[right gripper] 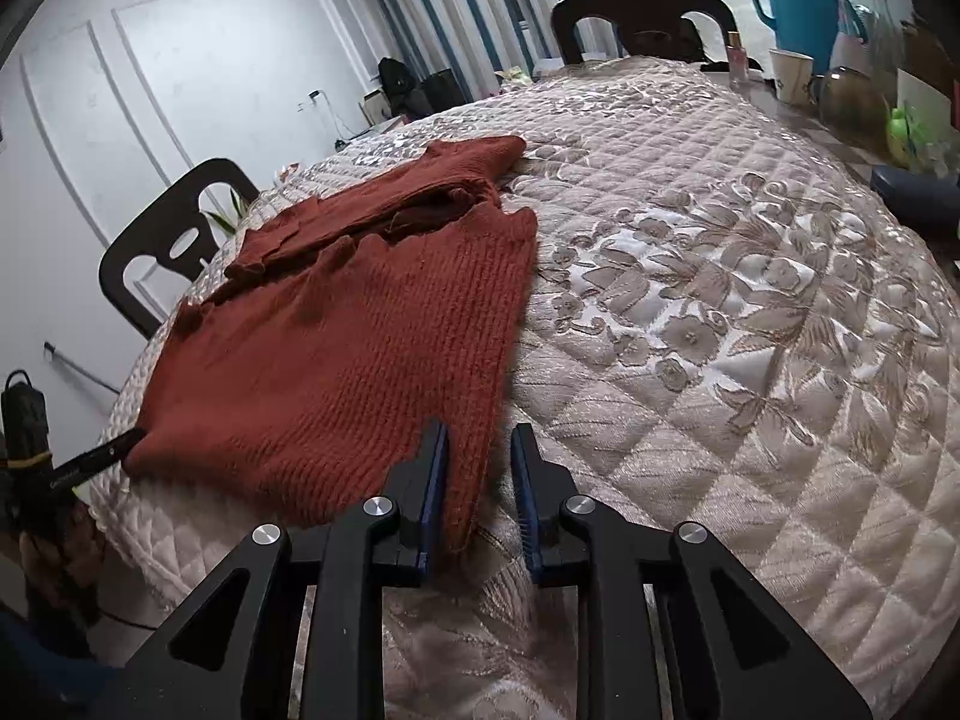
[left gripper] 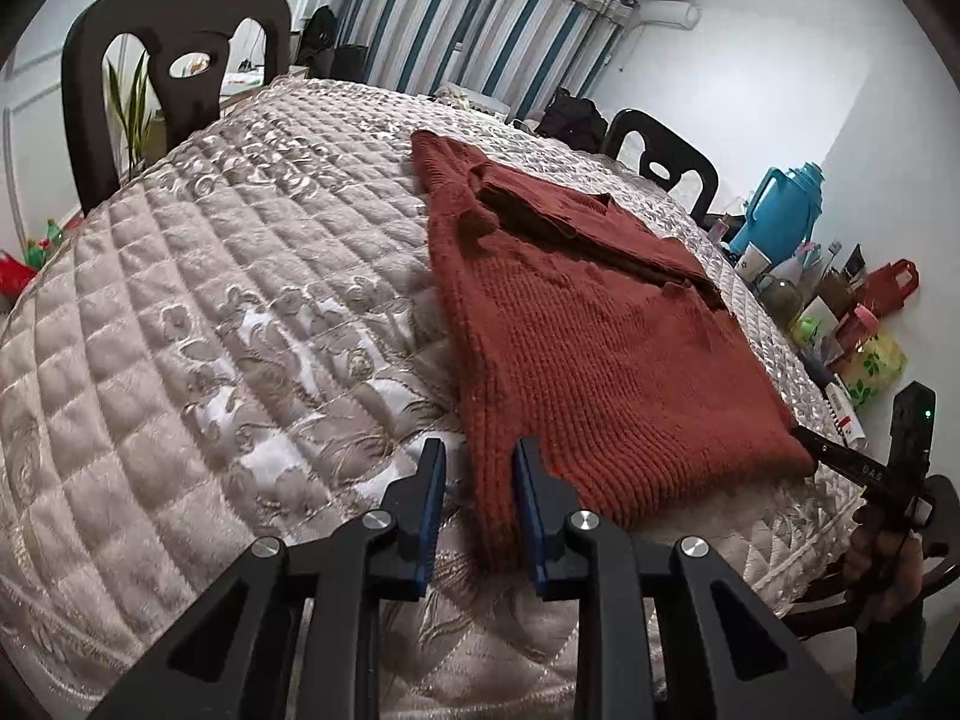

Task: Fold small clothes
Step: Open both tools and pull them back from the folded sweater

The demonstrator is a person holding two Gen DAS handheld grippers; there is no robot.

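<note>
Quilted table [left gripper: 180, 312]: one rust sweater [left gripper: 600, 348] ahead; left gripper [left gripper: 477, 450] and right gripper [right gripper: 477, 438] parted around its hem corners, apparently unclamped.

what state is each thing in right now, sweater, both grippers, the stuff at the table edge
red knit sweater: lying flat on the quilted cover, sleeves folded across the top, near hem at the table edge
left gripper: open, fingers straddling the sweater's near left corner
right gripper: open, straddling the near right corner
blue thermos jug: upright, lid on
paper cup: upright
</note>
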